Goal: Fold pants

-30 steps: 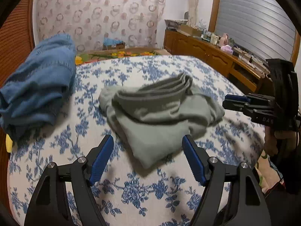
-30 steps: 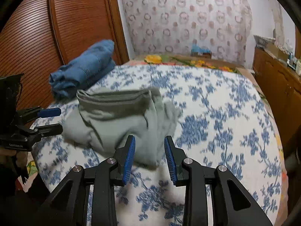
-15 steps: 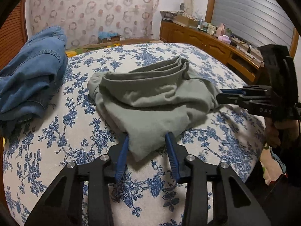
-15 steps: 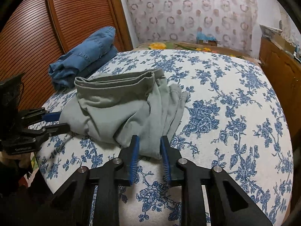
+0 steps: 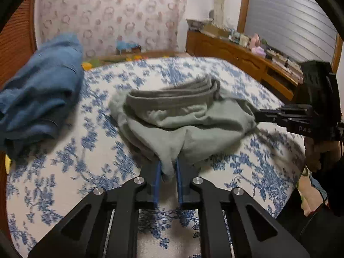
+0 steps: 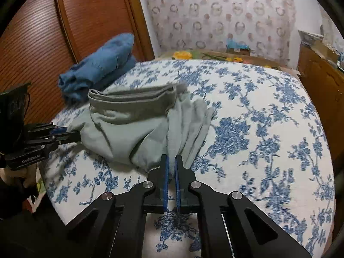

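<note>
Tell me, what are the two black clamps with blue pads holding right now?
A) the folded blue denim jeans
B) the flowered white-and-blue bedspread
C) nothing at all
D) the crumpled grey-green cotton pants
D: both the left gripper and the right gripper have just closed onto near edges of the crumpled grey-green cotton pants, with cloth pinched between the pads.

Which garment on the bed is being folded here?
On the blue-flowered bedspread, look near the front edge, not the folded blue denim by the wooden door. It is the bunched grey-green pants, pinched by the left gripper and the right gripper.
</note>
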The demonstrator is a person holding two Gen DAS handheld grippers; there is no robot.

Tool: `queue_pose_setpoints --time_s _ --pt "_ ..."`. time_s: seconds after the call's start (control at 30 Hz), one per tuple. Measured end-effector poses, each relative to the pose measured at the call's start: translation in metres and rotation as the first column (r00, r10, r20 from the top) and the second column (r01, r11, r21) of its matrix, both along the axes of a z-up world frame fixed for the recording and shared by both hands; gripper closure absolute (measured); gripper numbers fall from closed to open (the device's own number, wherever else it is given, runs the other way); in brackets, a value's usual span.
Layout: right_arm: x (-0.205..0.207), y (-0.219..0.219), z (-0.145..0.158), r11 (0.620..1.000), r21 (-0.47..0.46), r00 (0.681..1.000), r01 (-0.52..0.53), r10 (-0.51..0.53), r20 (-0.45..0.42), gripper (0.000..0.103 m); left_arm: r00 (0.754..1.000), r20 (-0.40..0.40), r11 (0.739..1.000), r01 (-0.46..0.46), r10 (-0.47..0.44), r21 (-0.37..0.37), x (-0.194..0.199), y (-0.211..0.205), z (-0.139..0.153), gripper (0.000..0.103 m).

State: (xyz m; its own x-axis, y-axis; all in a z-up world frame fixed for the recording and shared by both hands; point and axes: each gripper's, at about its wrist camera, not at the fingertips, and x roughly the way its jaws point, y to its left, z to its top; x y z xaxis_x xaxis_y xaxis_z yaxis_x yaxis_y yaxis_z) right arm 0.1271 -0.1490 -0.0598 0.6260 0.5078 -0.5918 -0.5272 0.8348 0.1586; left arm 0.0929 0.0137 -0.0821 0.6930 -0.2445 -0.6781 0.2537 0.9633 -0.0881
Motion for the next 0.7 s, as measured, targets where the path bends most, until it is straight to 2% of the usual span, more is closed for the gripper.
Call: queue_pose_setpoints --time_s 0.1,0.2,0.33,0.57,0.7 --pt "-0.005 -0.013 0.006 0.999 0.035 1.0 0.012 -0.012 0.01 0.099 1.0 0.016 0.999 -0.009 0.01 -0.032 -0.004 0.011 0.01 0.09" --pt "-0.015 -0.021 0.01 0.998 0.064 1.0 0.004 -0.006 0.019 0.099 1.0 0.024 1.0 0.006 -0.005 -0.023 -0.009 0.011 0.014 0.091" --pt "-0.03 -0.024 0.01 0.998 0.064 0.999 0.007 -0.009 0.035 0.099 1.0 0.018 1.0 0.015 -0.015 -0.026 -0.014 0.009 0.013 0.091" --pt "-0.051 -0.035 0.009 0.998 0.068 1.0 -0.008 0.006 0.017 0.099 0.999 -0.013 0.998 0.047 -0.048 -0.038 -0.036 0.005 0.007 0.091" --pt "-0.059 -0.045 0.003 0.999 0.05 1.0 0.015 -0.015 -0.001 0.099 0.998 -0.031 0.998 0.055 -0.056 -0.021 -0.041 -0.001 0.002 0.09"
